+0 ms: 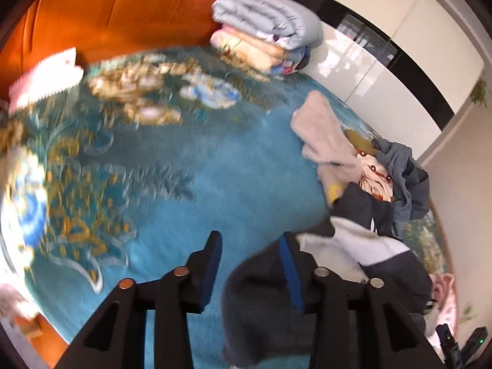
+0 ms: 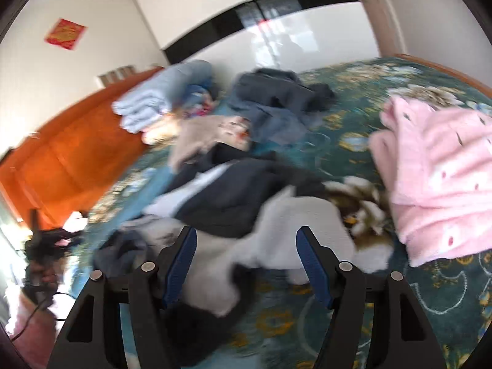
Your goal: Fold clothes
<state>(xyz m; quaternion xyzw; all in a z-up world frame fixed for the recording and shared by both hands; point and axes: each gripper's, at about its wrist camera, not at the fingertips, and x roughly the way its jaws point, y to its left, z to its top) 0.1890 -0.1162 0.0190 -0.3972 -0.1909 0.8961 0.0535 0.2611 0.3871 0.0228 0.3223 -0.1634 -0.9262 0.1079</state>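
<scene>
A dark navy and white garment [image 2: 221,196] lies crumpled on the bed, seen in the left wrist view as the same garment [image 1: 369,246]. My right gripper [image 2: 246,235] hangs open just above its white part, and cloth shows between the fingers. My left gripper [image 1: 250,240] is open over the blue bedcover, with a dark fold of the garment [image 1: 252,307] against its right finger [image 1: 290,264]. Both views are blurred by motion. A beige garment [image 1: 319,132], a grey-blue garment [image 2: 270,107] and a pink fleece garment [image 2: 439,184] lie loose nearby.
The bed has a blue floral cover [image 1: 190,166] and an orange wooden headboard [image 1: 123,9]. Folded blankets [image 1: 267,21] are stacked by the headboard. A pinkish-white cloth [image 1: 43,77] lies at the far left. A glossy white wardrobe [image 2: 292,40] stands beyond the bed.
</scene>
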